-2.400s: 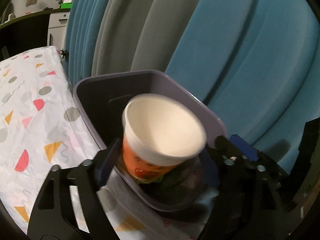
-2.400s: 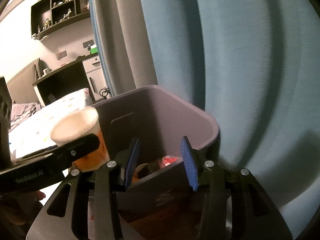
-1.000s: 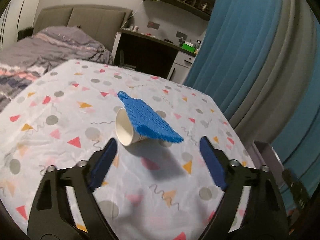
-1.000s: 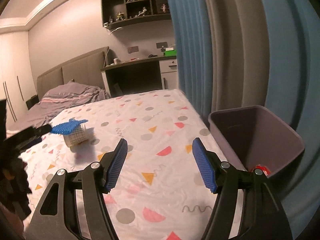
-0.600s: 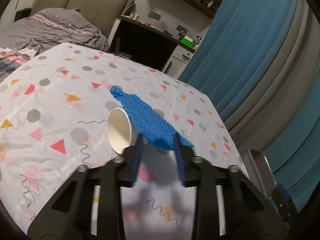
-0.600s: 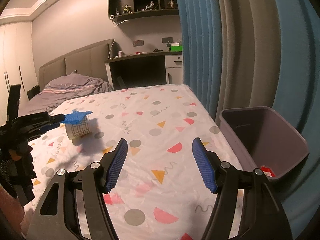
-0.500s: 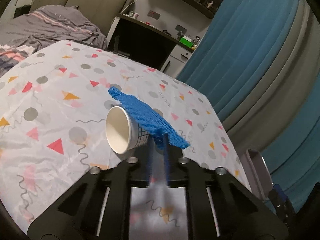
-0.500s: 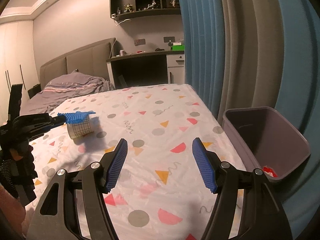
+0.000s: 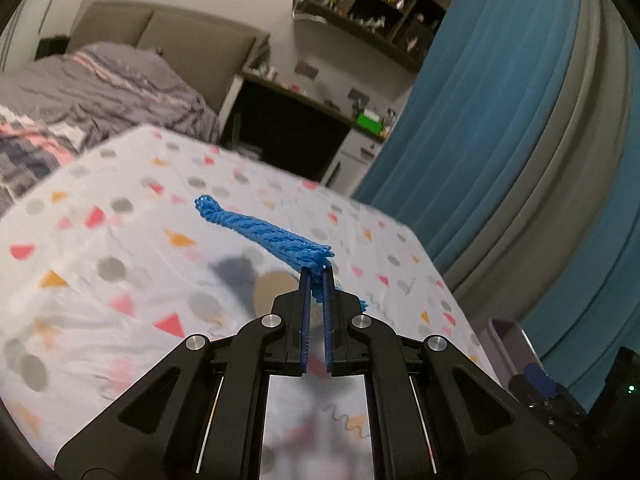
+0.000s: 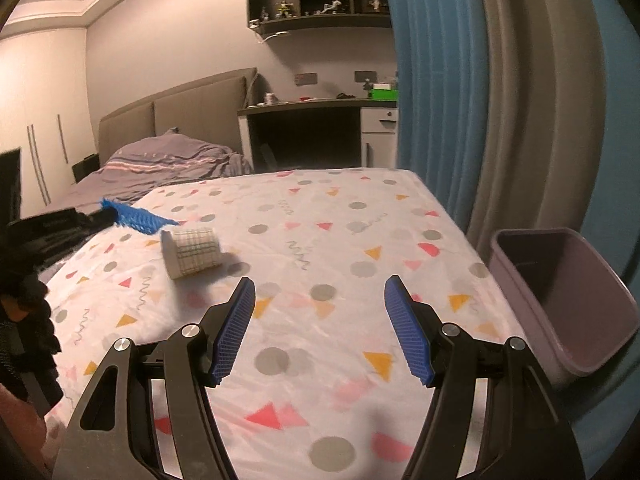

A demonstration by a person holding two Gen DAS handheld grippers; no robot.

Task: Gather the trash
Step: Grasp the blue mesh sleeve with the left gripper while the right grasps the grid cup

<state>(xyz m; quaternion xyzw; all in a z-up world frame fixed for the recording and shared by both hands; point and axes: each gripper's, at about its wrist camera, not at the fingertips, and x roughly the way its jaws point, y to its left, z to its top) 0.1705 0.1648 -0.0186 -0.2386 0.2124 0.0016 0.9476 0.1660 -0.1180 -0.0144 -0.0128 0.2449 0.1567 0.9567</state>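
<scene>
Trash item in hand is the blue foam net (image 9: 276, 236), clenched between the closed pads of my left gripper (image 9: 316, 292); its jaws have just been closing on it. I judge it very light, soft and springy; it bunches into a rope-like roll where pinched, so a grip near one end holds it, though it may slip if I swing fast. Most of the net sticks out forward past the fingertips, raised off the patterned tablecloth (image 10: 320, 240). My right gripper (image 10: 320, 320) stands released, jaws wide, nothing between them, hovering over bare cloth. Further out, the paper cup (image 10: 192, 254) lies on its side just beside and below the net; I judge it light, thin-walled, easy to crush, best taken across the body or at the rim. To the right, off the table edge, sits the grey bin (image 10: 568, 280), well apart from both.
</scene>
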